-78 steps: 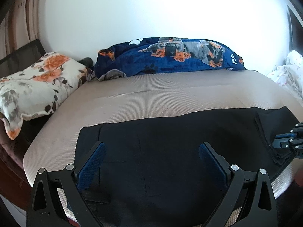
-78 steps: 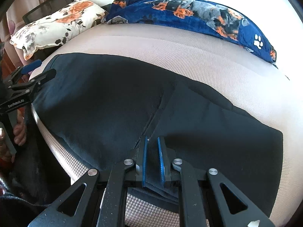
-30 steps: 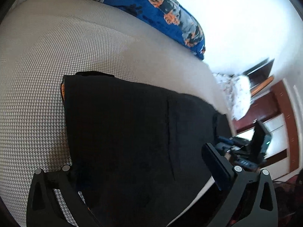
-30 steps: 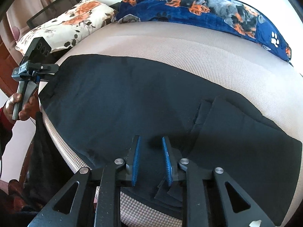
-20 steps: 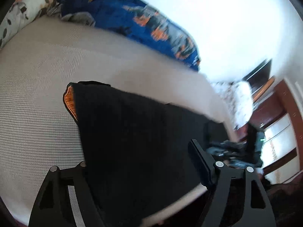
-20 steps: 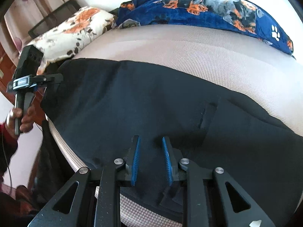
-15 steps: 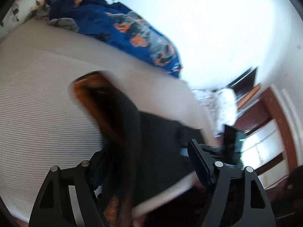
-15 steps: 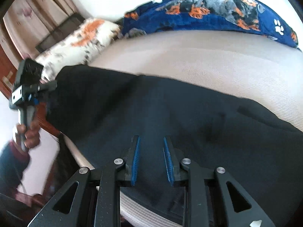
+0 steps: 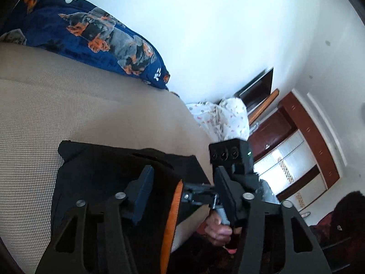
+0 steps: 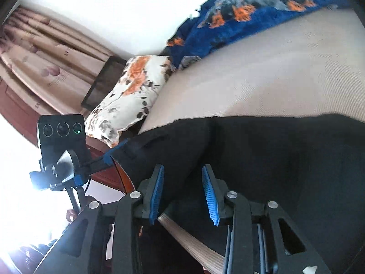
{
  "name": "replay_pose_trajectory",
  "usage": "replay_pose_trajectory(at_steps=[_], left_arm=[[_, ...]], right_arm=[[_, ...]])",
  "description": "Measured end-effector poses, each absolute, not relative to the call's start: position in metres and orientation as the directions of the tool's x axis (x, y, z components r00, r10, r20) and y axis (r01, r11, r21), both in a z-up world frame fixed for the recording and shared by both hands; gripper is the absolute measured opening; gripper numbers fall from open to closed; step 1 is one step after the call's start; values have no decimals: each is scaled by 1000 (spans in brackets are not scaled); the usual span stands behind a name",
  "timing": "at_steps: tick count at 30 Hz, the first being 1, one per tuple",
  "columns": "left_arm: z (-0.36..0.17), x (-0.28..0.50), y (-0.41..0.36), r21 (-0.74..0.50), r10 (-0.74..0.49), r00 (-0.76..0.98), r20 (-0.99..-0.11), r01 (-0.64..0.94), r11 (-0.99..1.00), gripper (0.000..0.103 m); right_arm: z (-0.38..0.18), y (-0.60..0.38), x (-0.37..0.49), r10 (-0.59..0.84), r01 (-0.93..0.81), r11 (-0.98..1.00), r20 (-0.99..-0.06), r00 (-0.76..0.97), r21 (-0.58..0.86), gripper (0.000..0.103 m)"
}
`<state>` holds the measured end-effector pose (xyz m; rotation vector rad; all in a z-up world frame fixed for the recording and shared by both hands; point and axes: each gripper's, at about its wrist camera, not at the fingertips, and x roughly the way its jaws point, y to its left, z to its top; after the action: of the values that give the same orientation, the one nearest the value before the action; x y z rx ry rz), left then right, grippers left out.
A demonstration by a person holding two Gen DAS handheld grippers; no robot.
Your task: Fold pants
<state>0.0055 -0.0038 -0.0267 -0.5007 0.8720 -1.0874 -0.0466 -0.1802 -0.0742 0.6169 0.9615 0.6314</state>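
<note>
Fingers of the left gripper [image 9: 182, 196] are closing around a raised fold of the black pants [image 10: 285, 155] on the bed [image 10: 262, 73], while the right gripper [image 10: 182, 191] opens over their edge; carry the fold across squarely.

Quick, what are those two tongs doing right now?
Left tongs: closing, with the black pants between them, not yet pinched.
Right tongs: opening, pads apart over the pants, gripping nothing.
</note>
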Motion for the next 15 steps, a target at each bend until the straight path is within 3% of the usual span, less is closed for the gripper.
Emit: replay_pose_trajectory(at_steps=[5,8,12,15], left_arm=[[-26,2,1,-705,-904,229,-362,566,426,56],[-26,5,4,-716,-908,227,-352,560,418,56],[-32,10,6,-753,-925,209,-317,537,380,56],[-35,12,2,-762,-929,203,-309,532,370,56]], right_arm=[[-91,-174,-47,761,-189,626,-540,359,757,35],[-98,-172,-58,817,-192,556,-489,305,809,38],[-92,-170,-76,828,-237,550,-485,283,801,61],[-79,-160,-79,838,-273,537,-466,283,798,66]])
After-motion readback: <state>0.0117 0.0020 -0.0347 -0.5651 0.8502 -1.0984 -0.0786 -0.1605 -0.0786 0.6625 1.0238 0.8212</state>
